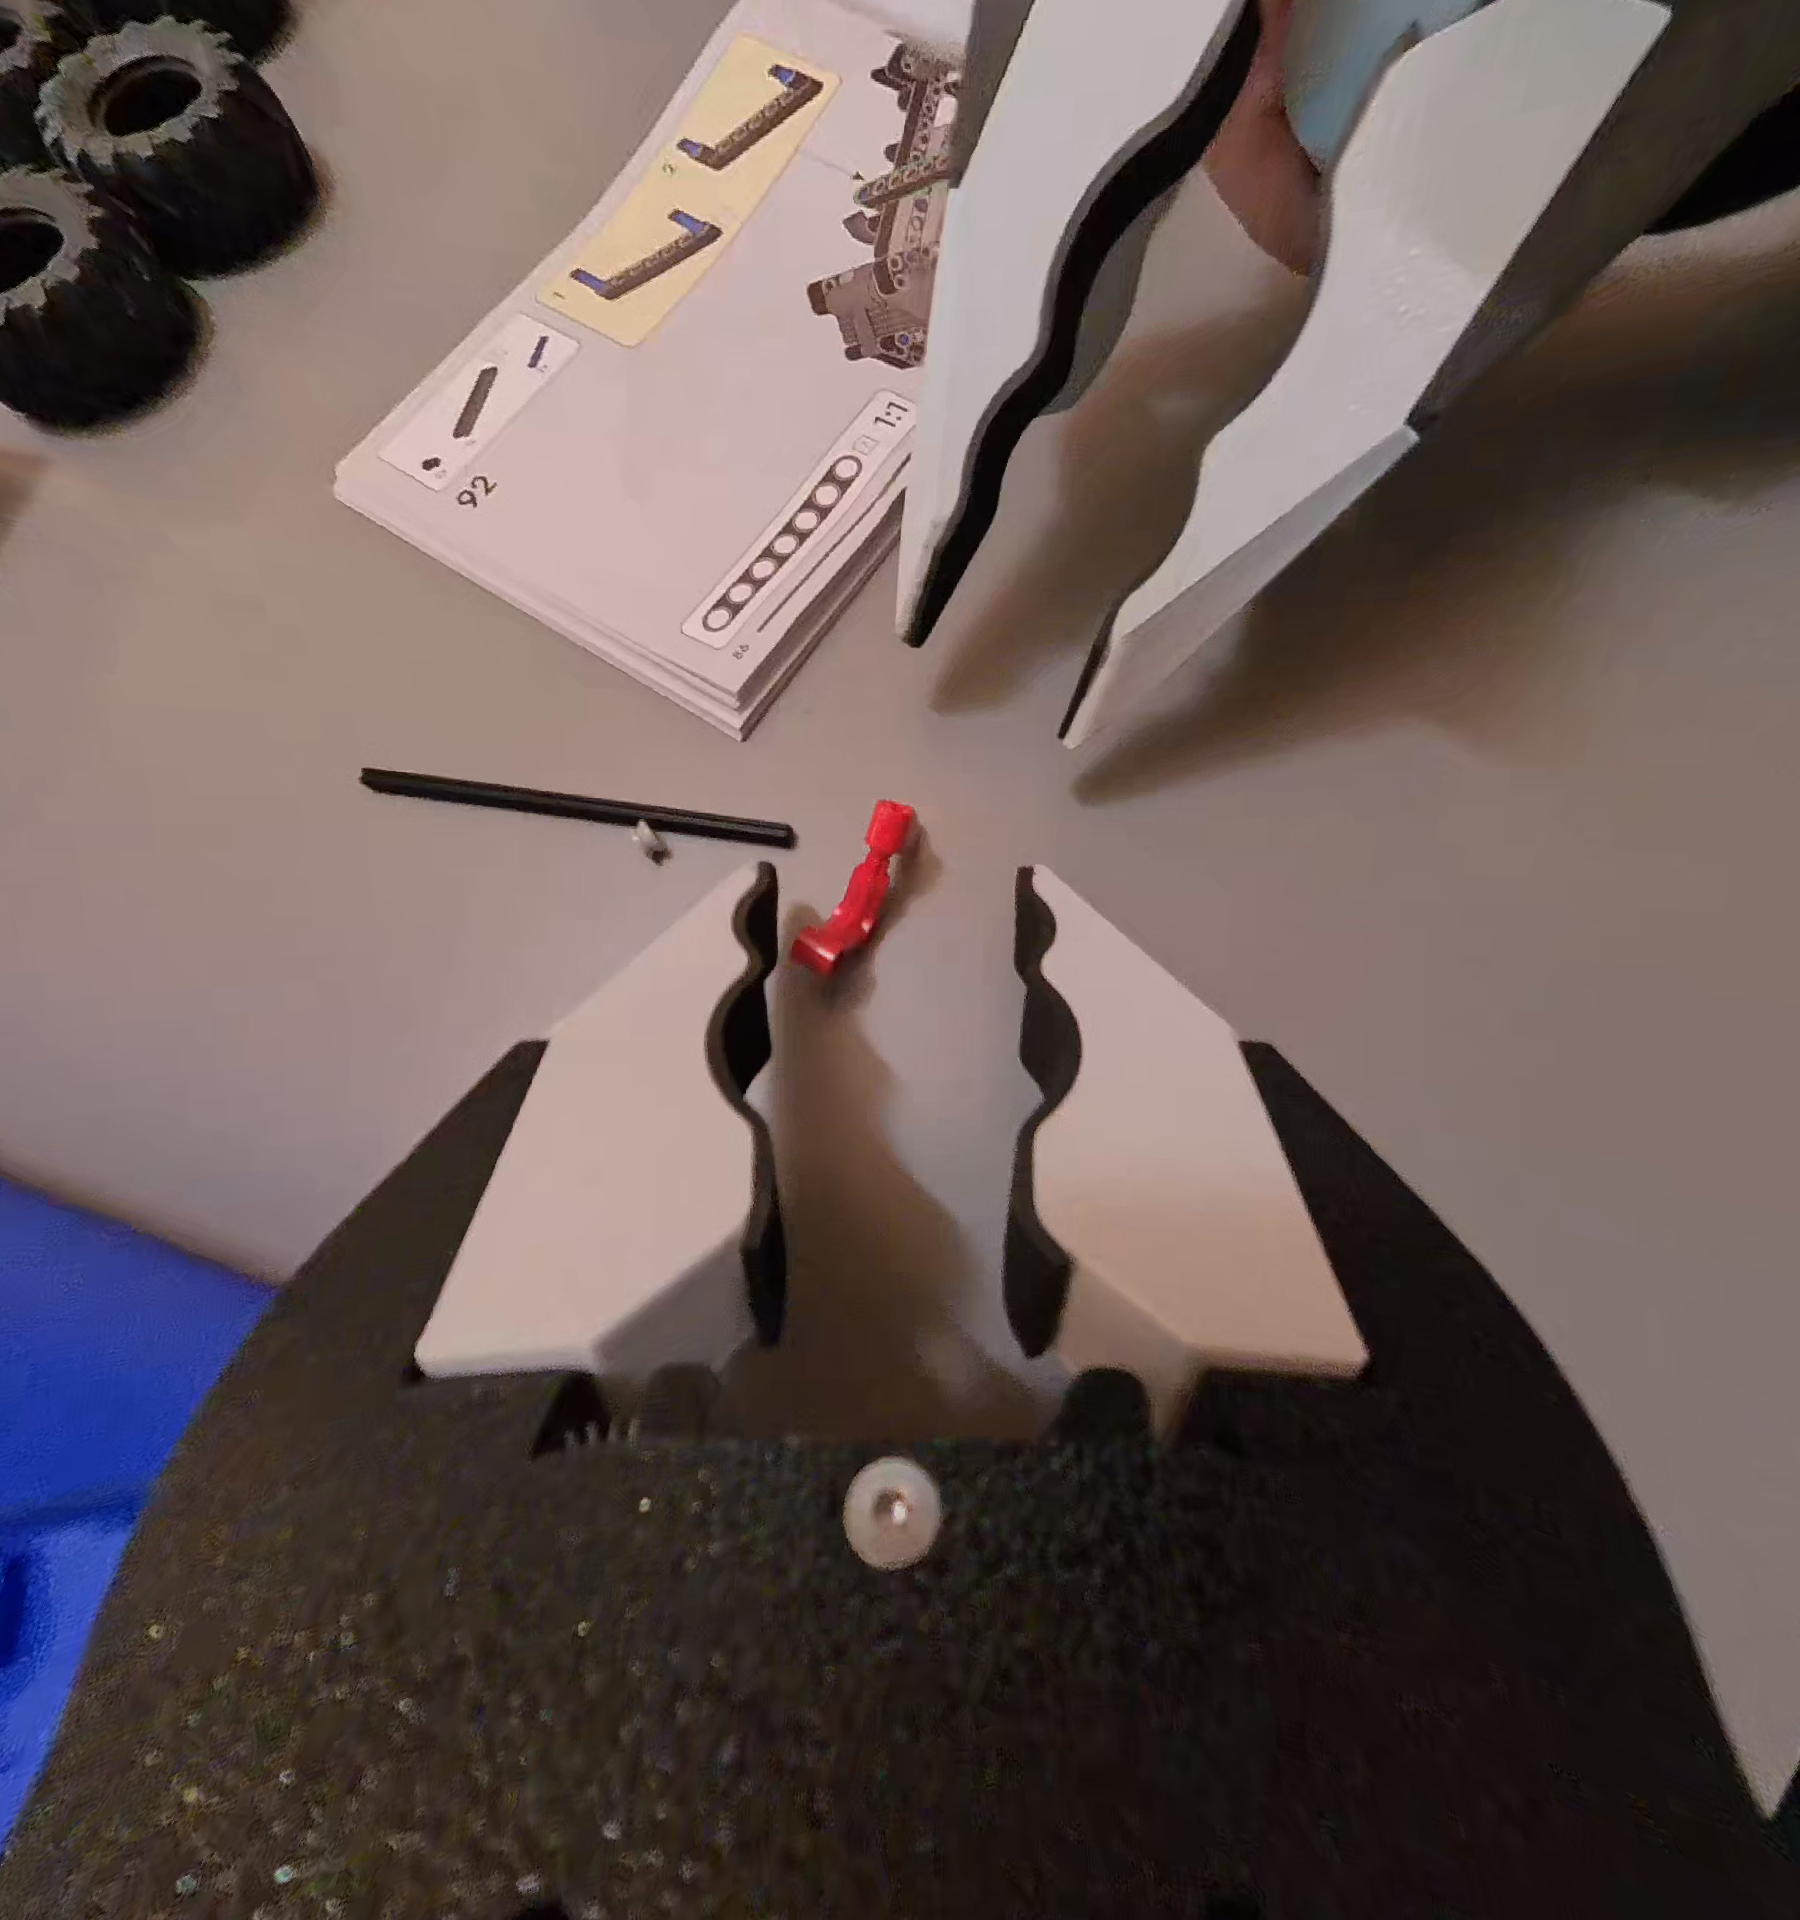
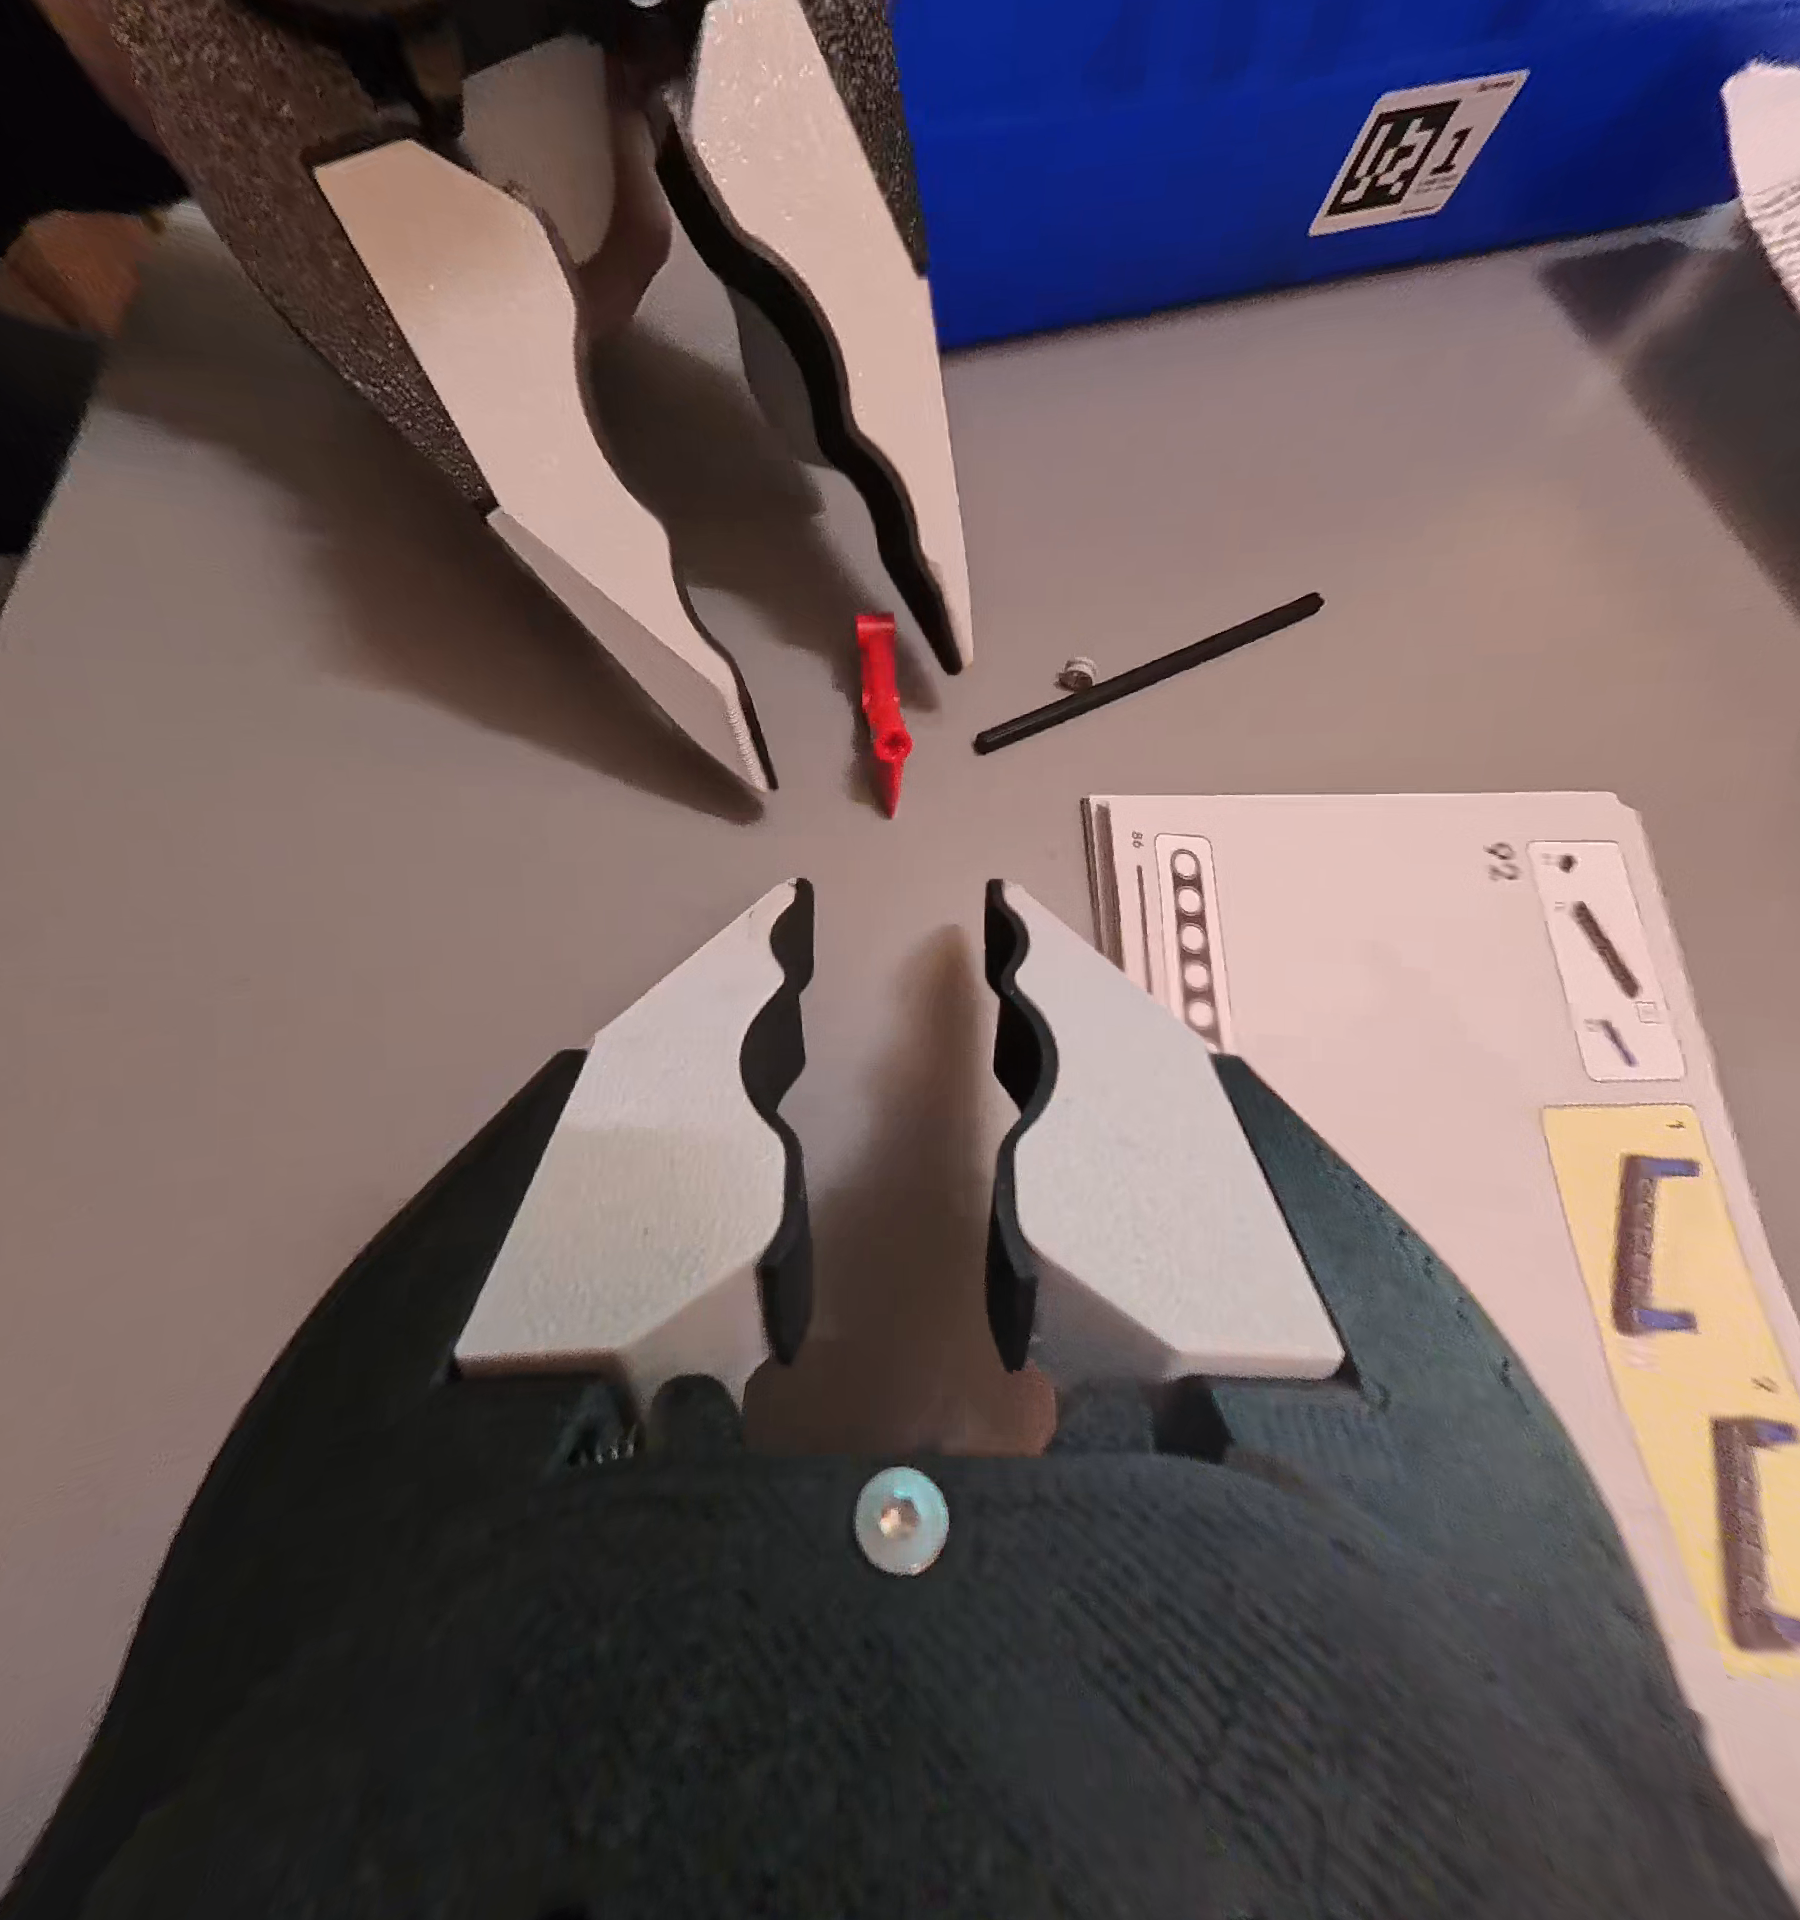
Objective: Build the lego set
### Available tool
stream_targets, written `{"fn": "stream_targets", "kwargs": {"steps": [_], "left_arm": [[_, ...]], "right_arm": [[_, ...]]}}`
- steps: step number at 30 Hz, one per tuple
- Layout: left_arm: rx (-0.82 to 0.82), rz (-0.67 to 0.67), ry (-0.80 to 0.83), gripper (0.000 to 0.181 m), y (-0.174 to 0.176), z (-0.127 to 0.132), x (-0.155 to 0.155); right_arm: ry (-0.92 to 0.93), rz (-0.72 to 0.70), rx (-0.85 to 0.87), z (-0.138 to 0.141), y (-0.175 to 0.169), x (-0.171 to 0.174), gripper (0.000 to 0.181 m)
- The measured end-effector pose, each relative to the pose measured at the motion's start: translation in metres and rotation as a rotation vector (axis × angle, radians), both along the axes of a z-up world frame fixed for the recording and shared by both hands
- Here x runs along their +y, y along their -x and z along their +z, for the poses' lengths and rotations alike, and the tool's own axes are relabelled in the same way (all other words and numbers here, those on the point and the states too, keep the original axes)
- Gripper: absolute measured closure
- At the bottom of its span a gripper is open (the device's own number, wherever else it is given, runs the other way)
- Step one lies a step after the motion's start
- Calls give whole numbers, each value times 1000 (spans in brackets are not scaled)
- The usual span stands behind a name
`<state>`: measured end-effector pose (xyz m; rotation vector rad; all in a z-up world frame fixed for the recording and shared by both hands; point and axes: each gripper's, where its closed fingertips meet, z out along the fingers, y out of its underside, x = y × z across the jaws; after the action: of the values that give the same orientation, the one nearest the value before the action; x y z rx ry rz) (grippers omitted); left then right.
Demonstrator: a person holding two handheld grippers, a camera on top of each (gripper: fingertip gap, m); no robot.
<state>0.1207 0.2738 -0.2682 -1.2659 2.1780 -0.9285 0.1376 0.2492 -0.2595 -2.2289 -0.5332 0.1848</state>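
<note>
Left tool (image 1: 896, 883): I see it released, empty.
Right tool (image 2: 898, 896): released, empty.
Red lego piece (image 1: 860, 891): on desk (image 1: 1395, 935), between both tools' tips.
Blue bin (image 2: 1187, 156): contents unclear.

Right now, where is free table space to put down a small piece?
Bare table lies left of the right gripper. It is crowded around the red piece, black axle, instruction booklet and left gripper.
</note>
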Motion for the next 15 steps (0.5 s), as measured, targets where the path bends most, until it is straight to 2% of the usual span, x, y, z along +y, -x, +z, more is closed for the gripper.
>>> {"fn": "stream_targets", "kwargs": {"steps": [2,5,9,13,15], "left_arm": [[-6,-20,-46,136,2,2,3],[9,-17,-136,142,6,3,14],[44,8,-79,150,3,0,16],[28,-69,-124,160,1,-5,13],[39,-126,-131,171,4,-9,8]], "right_arm": [[5,-23,30,-3,-1,6,149],[-19,-2,53,-1,6,14,151],[-24,38,28,-7,13,23,156],[-86,99,11,-1,18,29,167],[-79,120,15,-3,19,29,170]]}}
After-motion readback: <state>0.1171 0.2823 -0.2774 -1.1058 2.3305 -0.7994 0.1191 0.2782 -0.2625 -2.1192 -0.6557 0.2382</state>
